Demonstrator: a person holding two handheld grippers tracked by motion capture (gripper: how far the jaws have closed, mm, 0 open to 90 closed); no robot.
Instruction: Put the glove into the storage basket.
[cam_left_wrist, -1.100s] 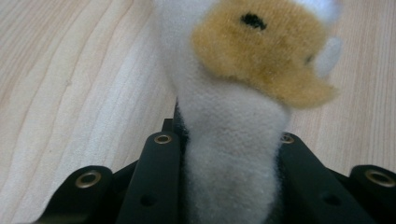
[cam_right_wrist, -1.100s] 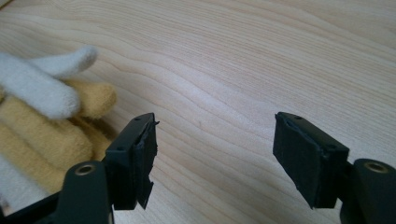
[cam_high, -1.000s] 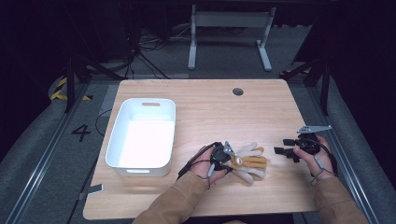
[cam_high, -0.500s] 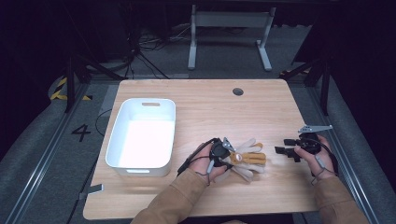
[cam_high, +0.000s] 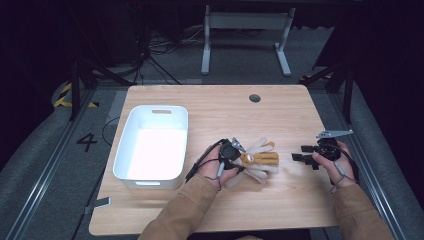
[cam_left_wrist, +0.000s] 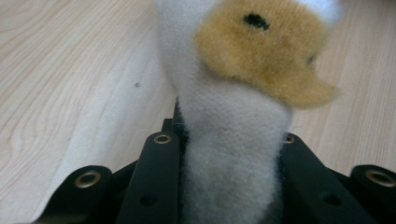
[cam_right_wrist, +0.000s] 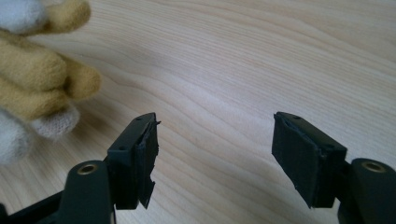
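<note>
A plush toy (cam_high: 257, 160) in cream and tan lies on the wooden table (cam_high: 280, 115) near its front middle. My left gripper (cam_high: 239, 157) is shut on the toy's left end; in the left gripper view a cream limb of the plush toy (cam_left_wrist: 233, 154) is squeezed between the two black jaws, with a tan patch above. My right gripper (cam_high: 300, 158) hovers just right of the toy, open, jaws pointing at it. In the right gripper view its fingertips (cam_right_wrist: 140, 154) stand wide apart over bare wood, and the plush toy's tan limbs (cam_right_wrist: 42, 79) lie at the upper left.
A white rectangular bin (cam_high: 152, 142) stands on the left part of the table, a short gap from my left hand. A round cable hole (cam_high: 255, 98) sits near the far edge. Dark floor and a desk frame lie beyond.
The left gripper has dragged the plush toy slightly toward the front. The right gripper has drifted a little down and left, closer to the toy.
</note>
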